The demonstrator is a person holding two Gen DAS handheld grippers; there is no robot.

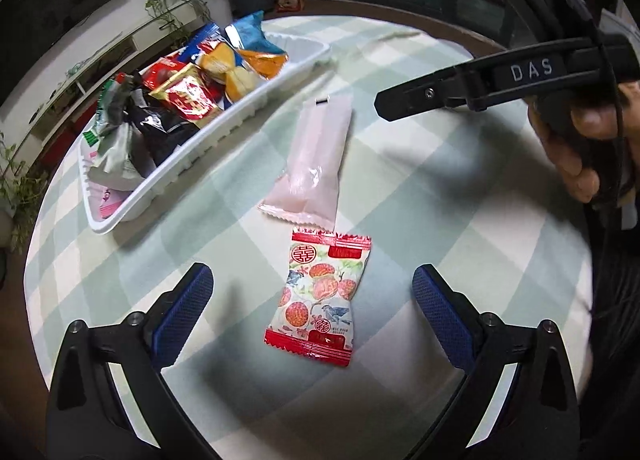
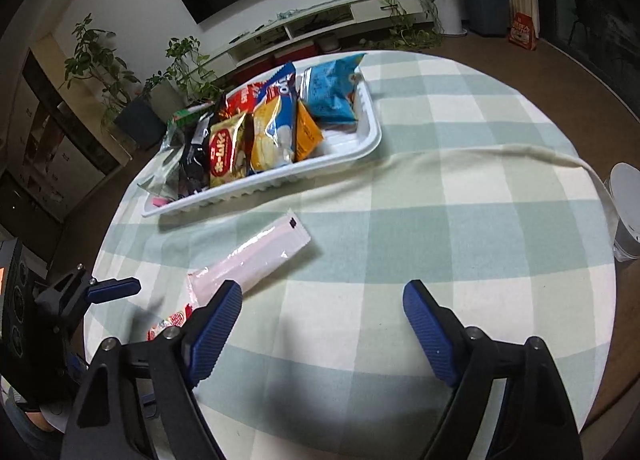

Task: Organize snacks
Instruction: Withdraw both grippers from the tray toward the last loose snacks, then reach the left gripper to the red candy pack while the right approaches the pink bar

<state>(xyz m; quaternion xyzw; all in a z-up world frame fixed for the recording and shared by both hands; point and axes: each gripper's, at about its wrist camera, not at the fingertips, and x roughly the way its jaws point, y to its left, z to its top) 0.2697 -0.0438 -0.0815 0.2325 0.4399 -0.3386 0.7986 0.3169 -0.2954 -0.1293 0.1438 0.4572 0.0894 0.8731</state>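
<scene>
Round desk under a pale green-and-white checked cloth; carries everything listed below.

White ribbed plastic tray, long and shallow, toward the far left edge of the desk in the left wrist view; heaped with mixed snack packets, among them a blue crinkled bag at its far end and a yellow-and-red packet near the middle; bare tray floor shows only at the far end beside the blue bag.

Left gripper, black frame with blue ribbed pads; released, jaws standing wide with nothing clamped; hangs over the near part of the desk with the small packet lying between the pads, untouched.

Right gripper, same build; likewise released and empty; its left pad sits just over the near end of the pink sachet, not pressing on it; held in a person's hand.

Long pale pink translucent sachet, flat on the cloth near the middle of the desk, just beside the tray's long wall.

Small white sweet packet with red crimped ends and a lychee-and-bird print; nearest the near edge, its top end touching or slightly overlapping the sachet's end.

Step in hand, by judgement: collecting the two loose packets for the tray; lower the left gripper squarely across the small packet's narrow waist; pinch the film, not the cloth; lift clear of the sachet before closing on that one; set both in the far end.
</scene>
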